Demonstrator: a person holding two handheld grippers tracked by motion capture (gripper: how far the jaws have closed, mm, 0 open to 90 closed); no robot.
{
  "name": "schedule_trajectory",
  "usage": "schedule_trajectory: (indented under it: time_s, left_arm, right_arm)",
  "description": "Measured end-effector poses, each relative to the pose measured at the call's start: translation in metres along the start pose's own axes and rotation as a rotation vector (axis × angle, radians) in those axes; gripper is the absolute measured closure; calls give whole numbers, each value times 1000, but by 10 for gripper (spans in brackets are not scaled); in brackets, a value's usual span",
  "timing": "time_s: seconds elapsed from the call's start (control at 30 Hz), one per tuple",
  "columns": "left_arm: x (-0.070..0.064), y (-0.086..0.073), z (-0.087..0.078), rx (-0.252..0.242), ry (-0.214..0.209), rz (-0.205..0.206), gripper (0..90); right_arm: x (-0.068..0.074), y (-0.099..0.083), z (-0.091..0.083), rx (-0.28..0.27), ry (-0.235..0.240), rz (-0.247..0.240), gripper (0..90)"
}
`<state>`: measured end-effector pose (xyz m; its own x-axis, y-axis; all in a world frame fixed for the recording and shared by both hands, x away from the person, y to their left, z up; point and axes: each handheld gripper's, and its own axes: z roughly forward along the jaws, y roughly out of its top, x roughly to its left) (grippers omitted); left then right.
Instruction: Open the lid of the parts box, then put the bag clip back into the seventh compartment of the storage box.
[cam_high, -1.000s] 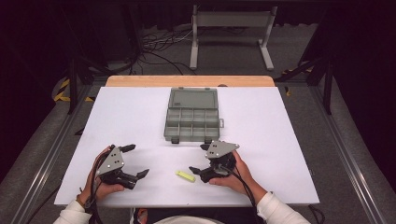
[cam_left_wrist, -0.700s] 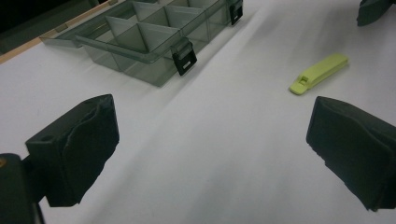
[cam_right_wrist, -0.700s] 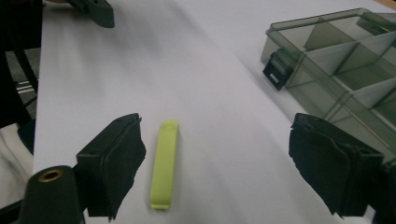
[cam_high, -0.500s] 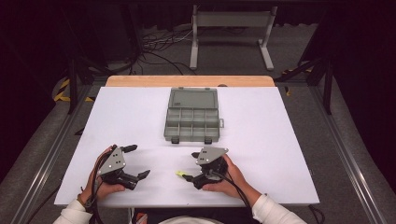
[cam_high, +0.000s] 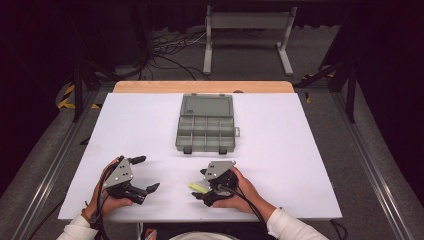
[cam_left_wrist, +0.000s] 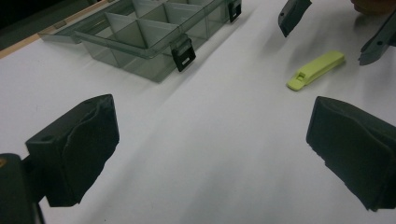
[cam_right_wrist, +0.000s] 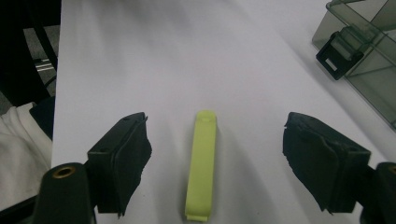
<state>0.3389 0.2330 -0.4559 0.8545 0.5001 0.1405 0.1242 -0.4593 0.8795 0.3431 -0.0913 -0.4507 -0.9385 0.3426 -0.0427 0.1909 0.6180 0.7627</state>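
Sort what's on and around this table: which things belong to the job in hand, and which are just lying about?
In the job:
- yellow-green clip, lying flat between the open right gripper jaws
- open compartment box, probably

Just about:
- left gripper, open, idle
- metal stand behind the table
- floor cables

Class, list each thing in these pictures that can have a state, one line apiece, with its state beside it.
Compartment box: lid open and laid back, the compartments in sight look empty, latches undone.
Yellow-green clip: lying flat on the white table, not gripped.
Right tool: open, jaws either side of the clip.
Left tool: open, nothing between its jaws.
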Motion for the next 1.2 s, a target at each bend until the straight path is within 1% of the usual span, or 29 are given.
schedule_trajectory:
  time_s: [0.1,0.17,0.27,0.3,0.37,0.43,0.47,0.53,0.6,0.63,0.7,0.73,0.77,0.87,0.93,0.97,1.07,1.13,1.2]
  left_arm:
    - [1,0,0,5,-7,10,32]
    - [1,-1,1,8,-9,2,32]
    - [1,-1,0,12,-11,7,32]
    - [1,-1,0,9,-10,3,32]
    - [1,-1,0,4,-11,-1,32]
    - [1,-1,-1,8,-12,4,32]
    - [1,-1,-1,6,-8,8,32]
    - [1,-2,-1,8,-8,7,32]
    - [1,-2,-1,9,-10,4,32]
    - [1,-2,-1,5,-12,-1,32]
    - [1,-2,1,10,-13,-6,33]
    - [2,-2,1,16,-10,6,33]
    - [2,-2,1,17,-14,-1,33]
    - [4,-3,1,13,-14,-14,33]
    - [5,-3,1,10,-13,-11,34]
    - [5,-3,1,10,-13,-11,35]
    - [6,-2,3,20,-13,-4,35]
    - [5,-2,4,20,-12,-1,35]
    - [5,-1,4,22,-9,3,36]
  right_arm:
    - [0,0,1,14,11,-5,263]
    - [0,0,1,22,19,-14,287]
    - [-1,1,0,36,24,-25,308]
    - [-2,0,0,37,24,-30,317]
    - [-3,0,0,44,31,-21,340]
    - [-3,-1,1,46,29,-23,353]
    - [-3,-1,2,58,35,-21,401]
    - [-2,-2,3,67,45,-28,440]
    - [-1,-2,5,79,34,-35,495]
    - [-1,-2,5,79,34,-35,495]
    - [-1,-3,6,88,56,-38,551]
    - [-1,-3,6,98,62,-49,575]
    - [-2,-3,6,100,68,-59,589]
    - [-3,-3,6,102,84,-57,637]
    - [-2,-3,6,100,83,-50,684]
    - [-2,-3,6,100,83,-50,684]
    - [3,-2,6,106,77,-65,783]
    - [4,-2,6,107,71,-77,788]
    - [4,-2,6,104,71,-78,789]
